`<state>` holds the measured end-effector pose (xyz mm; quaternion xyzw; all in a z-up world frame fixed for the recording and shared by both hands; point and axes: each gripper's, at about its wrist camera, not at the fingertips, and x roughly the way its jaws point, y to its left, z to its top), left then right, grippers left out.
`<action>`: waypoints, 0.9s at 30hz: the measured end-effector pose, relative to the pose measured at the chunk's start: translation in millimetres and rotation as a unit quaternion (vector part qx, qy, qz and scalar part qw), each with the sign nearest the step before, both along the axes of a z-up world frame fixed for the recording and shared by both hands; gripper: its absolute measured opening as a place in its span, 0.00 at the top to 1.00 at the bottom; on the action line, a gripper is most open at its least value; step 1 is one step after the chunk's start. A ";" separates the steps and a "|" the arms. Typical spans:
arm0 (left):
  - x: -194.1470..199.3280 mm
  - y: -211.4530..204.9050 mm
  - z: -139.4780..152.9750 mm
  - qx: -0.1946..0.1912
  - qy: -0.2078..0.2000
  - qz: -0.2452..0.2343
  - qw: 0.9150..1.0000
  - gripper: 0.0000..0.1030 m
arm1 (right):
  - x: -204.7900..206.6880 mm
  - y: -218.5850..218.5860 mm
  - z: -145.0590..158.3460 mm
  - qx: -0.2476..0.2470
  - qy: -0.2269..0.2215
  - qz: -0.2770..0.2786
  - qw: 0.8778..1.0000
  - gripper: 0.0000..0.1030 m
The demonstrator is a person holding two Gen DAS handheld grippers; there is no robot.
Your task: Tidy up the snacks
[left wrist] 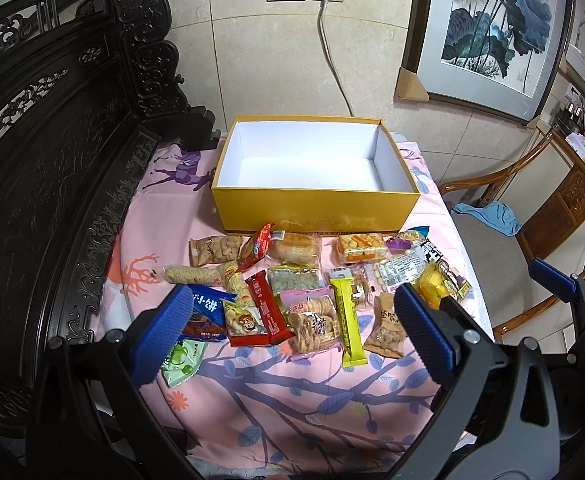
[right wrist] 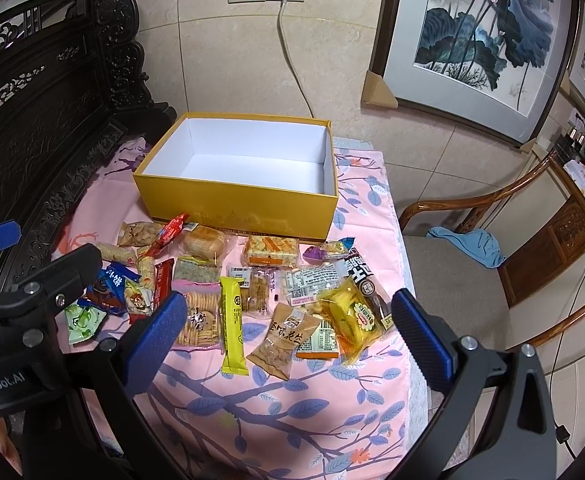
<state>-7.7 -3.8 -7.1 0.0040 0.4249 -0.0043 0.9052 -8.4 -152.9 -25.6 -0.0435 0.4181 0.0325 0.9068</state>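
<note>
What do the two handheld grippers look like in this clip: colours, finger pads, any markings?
Both match: black plastic frames with silver screws and two fingers faced with ribbed blue pads. The left gripper shows this in its own view; the right gripper likewise. In the right wrist view, white lettering ending "Robot.AI" is printed on the left gripper's body. No sleeves or gripper cables are visible.

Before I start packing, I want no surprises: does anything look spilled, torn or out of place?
Nothing spilled or torn. The yellow box sits upright and empty; the snack packets lie loose and overlapping on the cloth in front of it. Both grippers are open.
</note>
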 end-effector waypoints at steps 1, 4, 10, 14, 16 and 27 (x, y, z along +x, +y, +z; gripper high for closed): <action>-1.1 -1.1 -0.6 0.000 0.000 0.000 1.000 0.02 | 0.8 -0.2 0.6 0.000 0.000 0.000 1.000 0.01; -1.7 -2.5 -4.2 -0.001 0.002 0.000 1.000 0.02 | 0.4 -0.1 0.7 0.000 0.001 0.000 1.000 0.01; -2.1 -2.6 -6.9 -0.006 0.008 0.000 1.000 0.02 | 0.0 2.7 -4.5 0.000 0.004 0.003 1.000 0.01; -1.2 -2.0 -6.3 -0.006 0.008 0.000 1.000 0.02 | 0.1 2.8 -4.6 0.000 0.005 0.003 1.000 0.01; -1.1 -2.3 -6.1 -0.006 0.009 0.000 1.000 0.02 | -0.6 3.1 -5.3 0.000 0.005 0.002 1.000 0.01; -0.8 -2.2 -6.7 -0.007 0.010 0.000 1.000 0.02 | -0.4 3.1 -5.0 0.000 0.007 0.003 1.000 0.01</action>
